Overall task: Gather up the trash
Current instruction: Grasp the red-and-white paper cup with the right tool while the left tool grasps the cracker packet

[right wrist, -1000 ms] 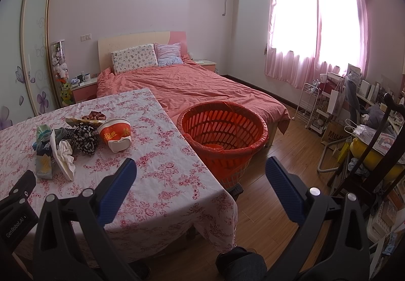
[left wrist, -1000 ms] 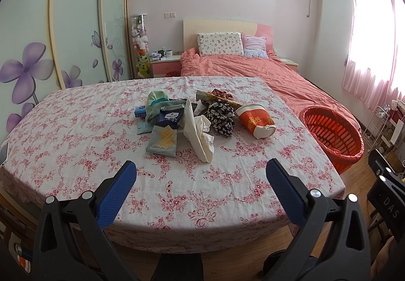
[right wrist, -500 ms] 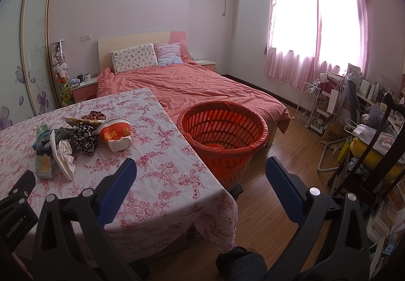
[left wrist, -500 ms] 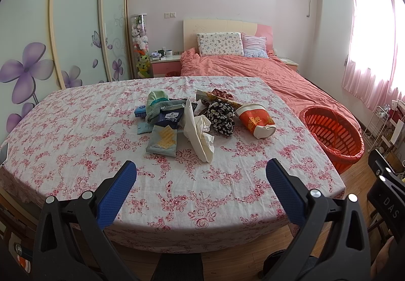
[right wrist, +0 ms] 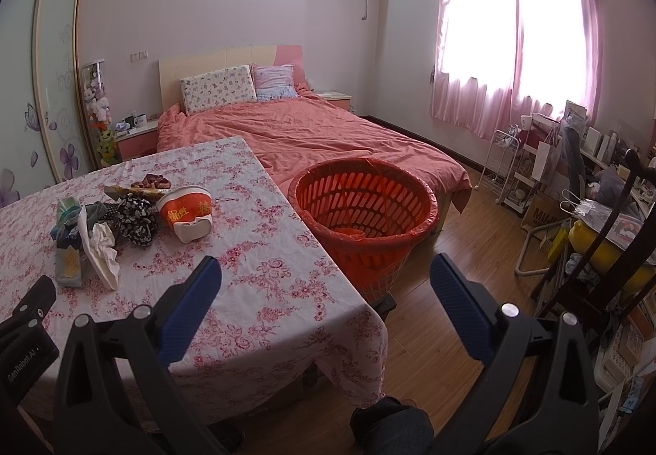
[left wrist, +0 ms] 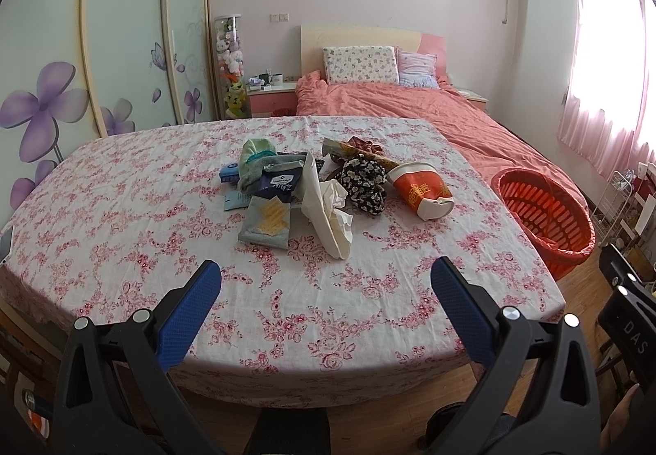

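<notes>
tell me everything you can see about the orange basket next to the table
The orange basket is a round plastic tub with slotted walls, wider at the rim than at the base. An orange bag appears to line it, folded over the rim. It stands upright on the wooden floor, in the gap between the table and the bed, close to both; contact is unclear. Something orange lies crumpled at the bottom. Neither gripper touches it.

Left gripper [left wrist: 326, 282] sat wide open, empty, near the table's [left wrist: 123, 217] front edge; trash pile [left wrist: 324, 188] mid-table, orange basket [left wrist: 545, 217] off its right side.
</notes>
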{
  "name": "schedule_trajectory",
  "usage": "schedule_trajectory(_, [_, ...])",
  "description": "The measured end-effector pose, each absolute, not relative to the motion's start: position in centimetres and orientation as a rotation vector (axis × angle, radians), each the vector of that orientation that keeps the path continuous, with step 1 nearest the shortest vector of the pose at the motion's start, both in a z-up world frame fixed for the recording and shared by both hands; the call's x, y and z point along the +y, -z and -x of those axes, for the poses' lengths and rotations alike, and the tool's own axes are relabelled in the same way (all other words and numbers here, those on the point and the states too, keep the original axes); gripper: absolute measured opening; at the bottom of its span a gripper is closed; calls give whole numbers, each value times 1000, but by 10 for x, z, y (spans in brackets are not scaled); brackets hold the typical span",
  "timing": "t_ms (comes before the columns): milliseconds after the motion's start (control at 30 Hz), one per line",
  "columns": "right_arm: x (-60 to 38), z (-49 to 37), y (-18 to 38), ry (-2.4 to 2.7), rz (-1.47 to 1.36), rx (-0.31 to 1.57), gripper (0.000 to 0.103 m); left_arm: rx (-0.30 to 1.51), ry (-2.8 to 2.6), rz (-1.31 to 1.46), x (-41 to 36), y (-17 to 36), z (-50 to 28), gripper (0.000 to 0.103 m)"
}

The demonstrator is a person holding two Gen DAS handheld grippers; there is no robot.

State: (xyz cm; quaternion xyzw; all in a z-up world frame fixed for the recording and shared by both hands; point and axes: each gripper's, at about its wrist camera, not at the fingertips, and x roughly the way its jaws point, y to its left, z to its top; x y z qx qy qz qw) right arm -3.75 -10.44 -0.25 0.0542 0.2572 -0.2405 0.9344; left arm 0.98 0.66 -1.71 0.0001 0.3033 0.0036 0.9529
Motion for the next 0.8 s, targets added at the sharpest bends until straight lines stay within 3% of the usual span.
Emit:
schedule_trajectory(400, [-104, -7, 22, 446, -106, 593, 99, 686, -46, 35, 29, 33, -41, 101])
schedule_trajectory(800, [-89, -104, 37, 258, -108, 663, 99, 703, -143, 98, 84, 47, -93, 101])
